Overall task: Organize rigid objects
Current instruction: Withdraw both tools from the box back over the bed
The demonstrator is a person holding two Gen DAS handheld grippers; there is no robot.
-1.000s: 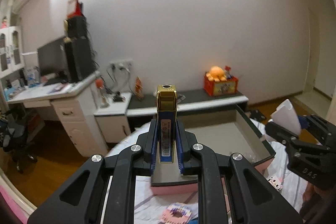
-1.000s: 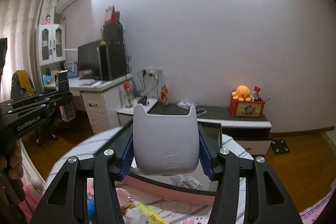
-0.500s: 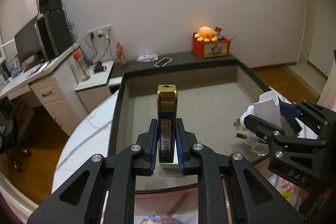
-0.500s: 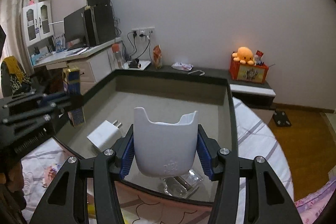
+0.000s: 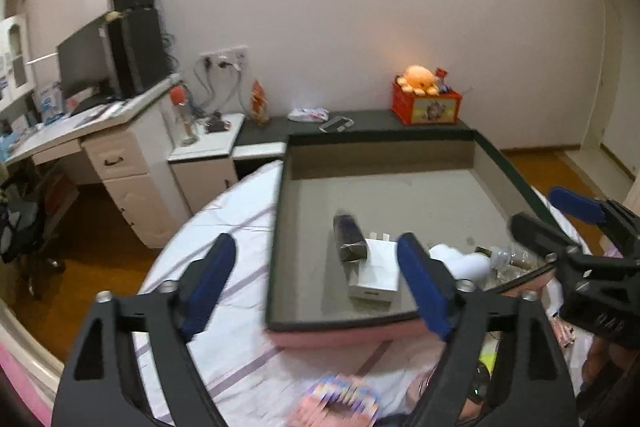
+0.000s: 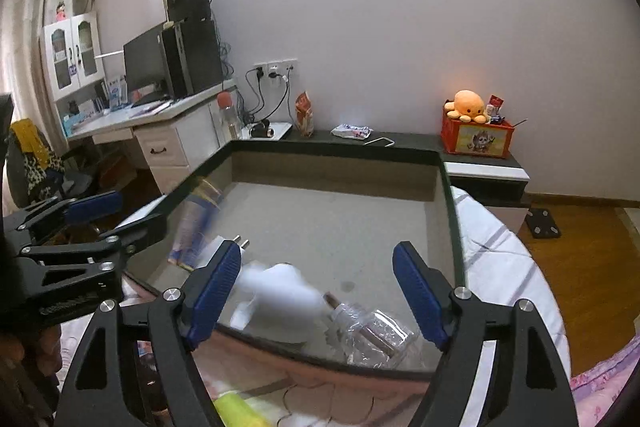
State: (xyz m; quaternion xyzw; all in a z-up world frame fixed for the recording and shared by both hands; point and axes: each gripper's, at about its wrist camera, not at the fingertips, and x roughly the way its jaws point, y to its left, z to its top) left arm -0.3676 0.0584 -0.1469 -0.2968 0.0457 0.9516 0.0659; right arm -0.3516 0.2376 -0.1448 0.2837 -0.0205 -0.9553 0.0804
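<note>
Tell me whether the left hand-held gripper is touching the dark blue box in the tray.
Apart. The left wrist view shows the left hand-held gripper opening with nothing between its pads; the dark blue box lies beyond them.

opening right hand-held gripper (image 6: 318, 293) above blurred white holder (image 6: 286, 301) inside grey tray (image 6: 344, 151), nothing between jaws

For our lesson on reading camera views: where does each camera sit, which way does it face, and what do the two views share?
Left wrist: on the left gripper, facing the box; own opening jaws, right gripper at right.
Right wrist: on the right gripper, facing the same box; own opening jaws, left gripper at left.
Shared: box, white charger, orange plush.
</note>
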